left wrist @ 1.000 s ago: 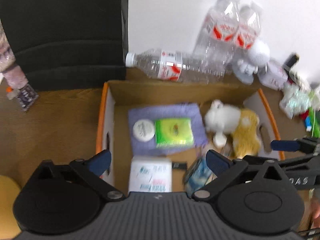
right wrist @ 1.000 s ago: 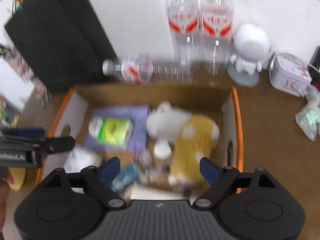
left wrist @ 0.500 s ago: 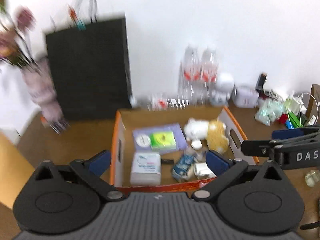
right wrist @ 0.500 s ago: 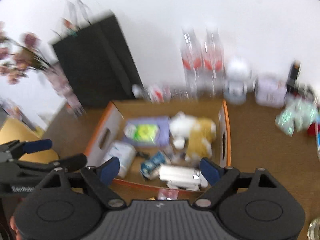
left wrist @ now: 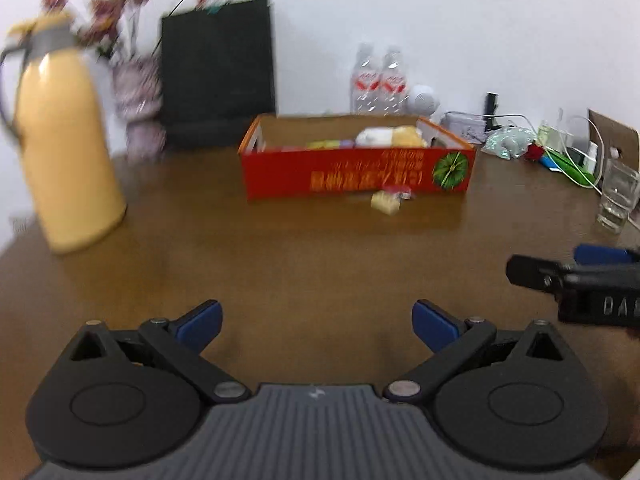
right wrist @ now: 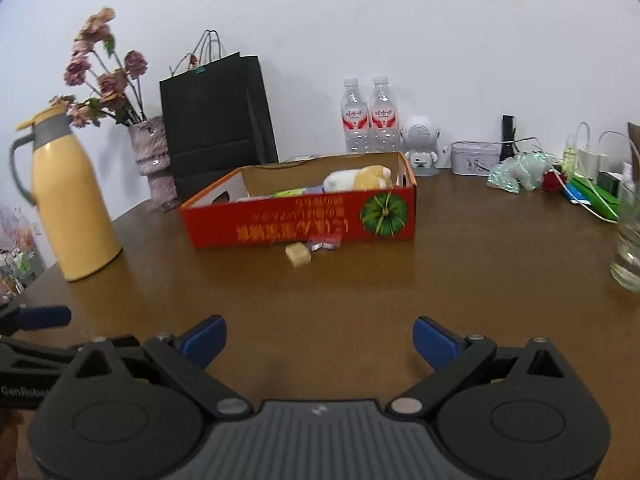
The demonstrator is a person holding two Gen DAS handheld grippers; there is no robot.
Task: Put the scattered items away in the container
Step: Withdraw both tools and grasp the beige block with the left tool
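Box: the red box [right wrist: 300, 224] sits on the brown counter [right wrist: 360, 288], near the back wall. A second ago both cameras looked down into it from right above. Now it is far off and we see its red front side.
Inside the box: a white and yellow soft toy [right wrist: 358, 178] pokes up over the edge, with something green and purple beside it. The rest is hidden behind the front side.
Left out: a small tan block [right wrist: 298, 255] and a little red packet [right wrist: 326, 242] lie on the counter, just in front of the box. They were not in view a second ago.
Left tongs: the left tongs [left wrist: 316, 322] are wide open with nothing between the blue tips, the same as before. Only bare counter shows under them.
Right tongs: the right tongs [right wrist: 320, 338] are opening wider, and nothing is between them. They are well apart from the box.
Side by side: each pair of tongs shows at the edge of the other camera's view, as it did a second ago.
New things in view: a yellow jug [right wrist: 68, 196] stands at the left, with a vase of pink flowers [right wrist: 154, 160] and a black bag [right wrist: 216, 128] behind it. A glass [right wrist: 628, 240] stands at the right edge.
Back wall: two water bottles [right wrist: 370, 116] stand upright behind the box, next to a small white robot toy [right wrist: 420, 140].
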